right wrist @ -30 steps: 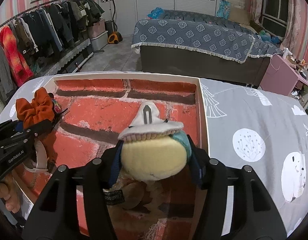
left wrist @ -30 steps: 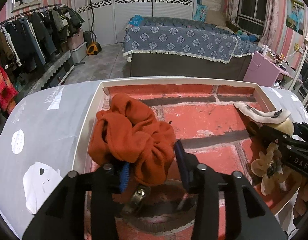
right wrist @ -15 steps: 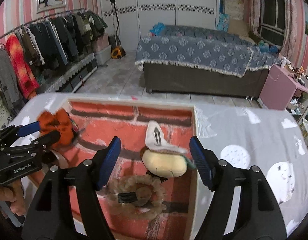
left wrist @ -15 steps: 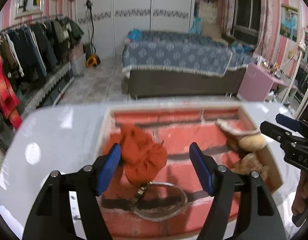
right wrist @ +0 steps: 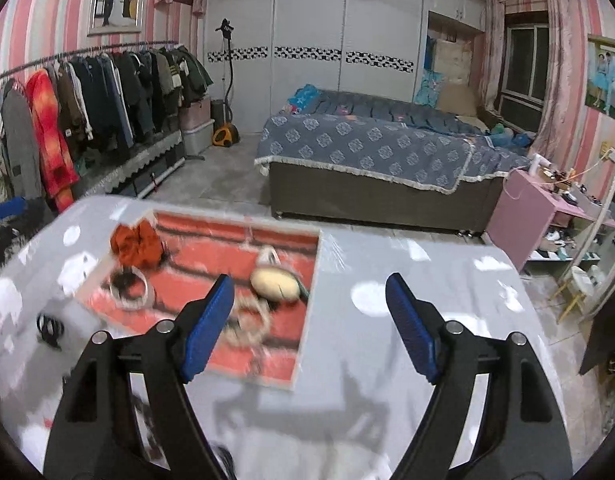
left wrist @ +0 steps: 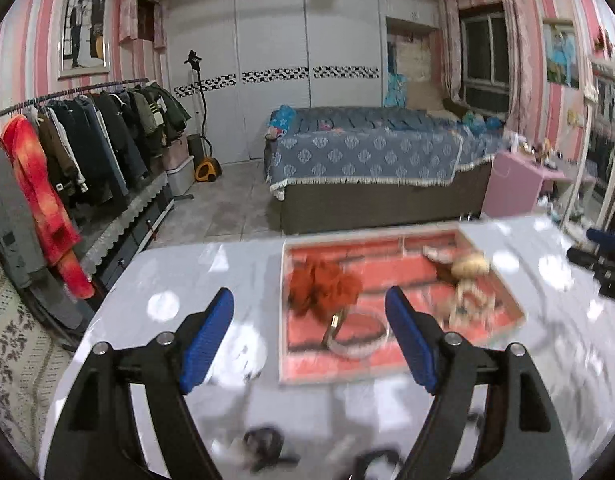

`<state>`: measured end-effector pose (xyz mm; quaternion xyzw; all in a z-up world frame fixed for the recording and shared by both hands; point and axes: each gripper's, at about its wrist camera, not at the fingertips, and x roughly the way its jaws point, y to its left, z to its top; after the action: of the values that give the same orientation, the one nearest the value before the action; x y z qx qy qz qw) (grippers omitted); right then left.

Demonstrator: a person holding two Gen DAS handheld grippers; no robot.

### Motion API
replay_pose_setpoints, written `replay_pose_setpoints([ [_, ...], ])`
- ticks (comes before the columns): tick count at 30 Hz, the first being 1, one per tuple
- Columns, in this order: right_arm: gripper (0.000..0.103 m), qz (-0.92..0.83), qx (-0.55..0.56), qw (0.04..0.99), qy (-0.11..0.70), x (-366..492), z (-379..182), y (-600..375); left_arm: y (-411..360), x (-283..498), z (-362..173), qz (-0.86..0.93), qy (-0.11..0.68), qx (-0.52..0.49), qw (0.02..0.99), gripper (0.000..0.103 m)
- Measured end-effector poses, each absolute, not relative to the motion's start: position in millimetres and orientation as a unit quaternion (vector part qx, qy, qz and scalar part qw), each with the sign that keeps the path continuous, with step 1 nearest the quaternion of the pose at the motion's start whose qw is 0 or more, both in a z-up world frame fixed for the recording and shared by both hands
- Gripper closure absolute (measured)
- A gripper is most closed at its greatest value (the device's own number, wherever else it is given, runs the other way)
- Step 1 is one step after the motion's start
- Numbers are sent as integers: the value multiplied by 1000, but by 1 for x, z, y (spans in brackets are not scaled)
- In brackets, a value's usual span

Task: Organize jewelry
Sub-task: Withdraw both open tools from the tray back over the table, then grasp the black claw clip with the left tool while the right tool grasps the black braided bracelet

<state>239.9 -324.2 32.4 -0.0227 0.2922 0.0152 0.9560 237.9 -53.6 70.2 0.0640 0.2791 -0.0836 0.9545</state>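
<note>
A white-rimmed tray (left wrist: pixel 282 320) with a red brick-print floor lies on the grey tablecloth. An orange scrunchie (left wrist: pixel 323 284) and a pale bangle (left wrist: pixel 355 340) lie on its left side. A yellow plush clip (right wrist: pixel 275 280) and a beige fluffy scrunchie (right wrist: pixel 247 322) lie on its right side. My left gripper (left wrist: pixel 309 296) hangs above the table in front of the tray, jaws opening, nothing between them. My right gripper (right wrist: pixel 307 280) hovers over the tray's right rim (right wrist: pixel 309 320), jaws likewise opening and empty. The near scene is motion-blurred.
A black hair tie (right wrist: pixel 49 328) lies on the cloth left of the tray, and more small dark items (left wrist: pixel 263 444) lie near the front edge. Beyond the table are a bed (right wrist: pixel 367 148), a clothes rack (right wrist: pixel 87 92) and a pink nightstand (right wrist: pixel 523 208).
The left jaws let go of the orange scrunchie and the right jaws let go of the yellow plush clip. Both grippers widened and drew back and up from the tray.
</note>
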Motion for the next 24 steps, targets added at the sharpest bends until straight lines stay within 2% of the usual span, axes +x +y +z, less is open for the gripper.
replay_pose_setpoints([
  [11, 26, 32, 1, 942, 335, 151, -38, -315, -12, 173, -21, -44, 347, 53, 935, 26],
  [24, 26, 34, 13, 936, 350, 123, -55, -297, 13, 165, -41, -30, 366, 40, 929, 26],
])
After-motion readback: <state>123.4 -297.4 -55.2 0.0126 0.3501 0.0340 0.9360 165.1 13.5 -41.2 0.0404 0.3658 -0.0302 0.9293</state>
